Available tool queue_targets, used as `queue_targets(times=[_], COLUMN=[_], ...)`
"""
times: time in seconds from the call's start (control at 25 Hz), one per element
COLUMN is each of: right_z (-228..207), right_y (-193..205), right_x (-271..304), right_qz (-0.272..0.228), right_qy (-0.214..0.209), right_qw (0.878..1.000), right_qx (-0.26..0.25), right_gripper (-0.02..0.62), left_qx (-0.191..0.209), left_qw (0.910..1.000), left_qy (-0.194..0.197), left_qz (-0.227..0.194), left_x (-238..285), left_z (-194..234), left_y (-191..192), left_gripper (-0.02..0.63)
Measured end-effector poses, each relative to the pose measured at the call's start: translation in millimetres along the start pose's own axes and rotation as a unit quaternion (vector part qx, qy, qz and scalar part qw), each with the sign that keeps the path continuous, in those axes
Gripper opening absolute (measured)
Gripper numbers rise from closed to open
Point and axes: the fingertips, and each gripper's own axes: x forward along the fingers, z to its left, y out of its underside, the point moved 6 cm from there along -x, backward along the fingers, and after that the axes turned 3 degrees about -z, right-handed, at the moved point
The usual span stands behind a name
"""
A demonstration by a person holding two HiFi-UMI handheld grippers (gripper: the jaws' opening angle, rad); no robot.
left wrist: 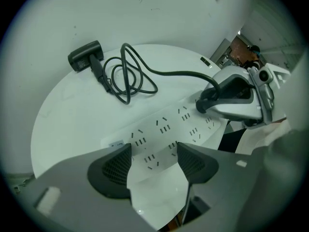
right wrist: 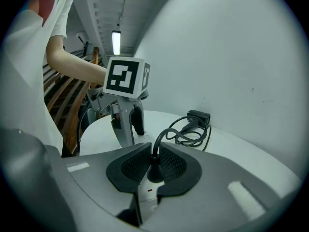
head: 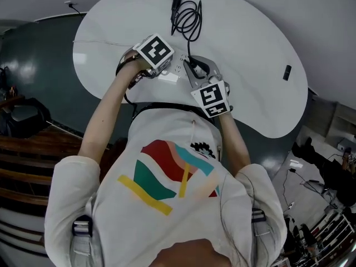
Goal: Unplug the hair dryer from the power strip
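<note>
Inside the right claw: the plug.

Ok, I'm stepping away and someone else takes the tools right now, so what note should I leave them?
Left tool: shut on the near end of the power strip, steadying it on the table.
Right tool: shut on the plug, cord rising between its jaws.
Hair dryer lies at the table's far edge, its cord coiled beside it.
Done: both grips set. To do: the plug looks still seated; pull it out of the strip.
</note>
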Motion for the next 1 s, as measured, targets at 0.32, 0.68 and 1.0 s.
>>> queue_targets(times=[0.32,0.68,1.0], right_z=[8.3,0.4,-18.4], right_y=[-20.7,-50.2,-133.2], right_x=[-5.4,-7.2,-37.1], right_qz=[-0.020,-0.085,-0.193], right_qy=[-0.016,-0.007,-0.039], right_qw=[0.998,0.996,0.980], right_qx=[-0.054,-0.027,-0.006], right_gripper=[0.064,0.064,0.067], left_qx=[0.004,-0.035,-0.048], left_qw=[0.9998,0.9967,0.9971], left_qy=[0.002,0.039,0.005], left_qz=[-0.019,-0.062,-0.058], left_x=[-7.0,-13.9,5.4], left_z=[19.1,24.3,18.1], left_y=[-0.6,-0.7,10.4], left_gripper=[0.299,0.299,0.252])
